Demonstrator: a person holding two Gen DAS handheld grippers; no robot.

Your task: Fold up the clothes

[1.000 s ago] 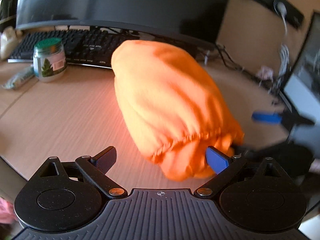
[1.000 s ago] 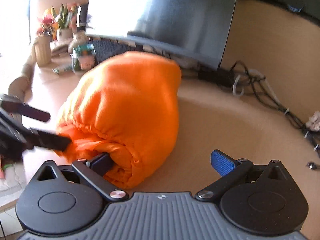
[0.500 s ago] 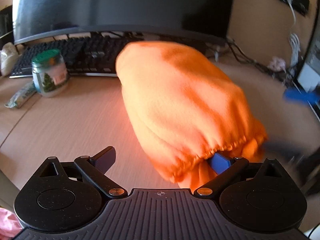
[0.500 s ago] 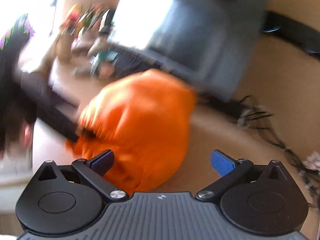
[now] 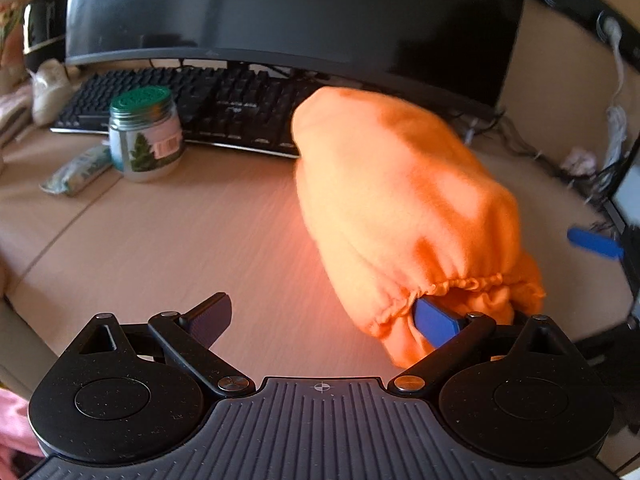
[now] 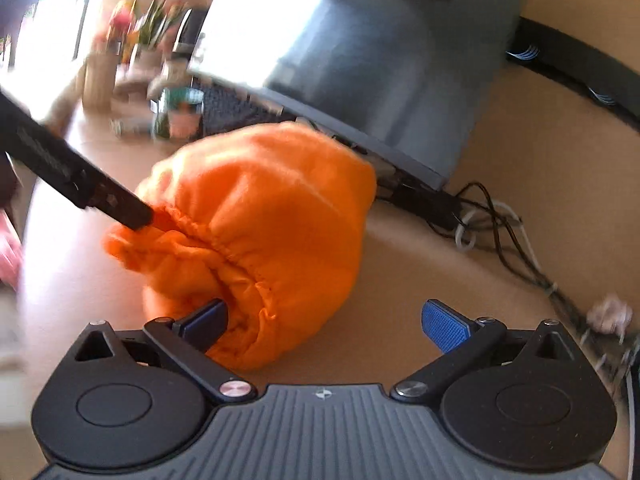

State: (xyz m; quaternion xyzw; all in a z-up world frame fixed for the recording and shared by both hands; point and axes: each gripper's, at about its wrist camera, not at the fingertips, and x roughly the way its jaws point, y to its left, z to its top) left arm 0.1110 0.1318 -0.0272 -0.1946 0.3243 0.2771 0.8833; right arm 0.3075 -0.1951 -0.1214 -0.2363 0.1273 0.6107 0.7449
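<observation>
The orange garment [image 5: 404, 208] sits bunched on the desk [image 5: 168, 248] at about 1 o'clock of the left gripper [image 5: 324, 318]. Both the left and right gripper [image 6: 326, 322] are spread wide, gripping nothing, each with just one finger poking the gathered hem. Shoving it further probably rams it into the keyboard [image 5: 208, 108] at 11 o'clock, or just wads it up worse.

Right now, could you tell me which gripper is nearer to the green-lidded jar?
Left. The left gripper is at the orange garment's gathered hem, with the jar across bare desk on its side. The right gripper is on the garment's far side from the jar.
</observation>
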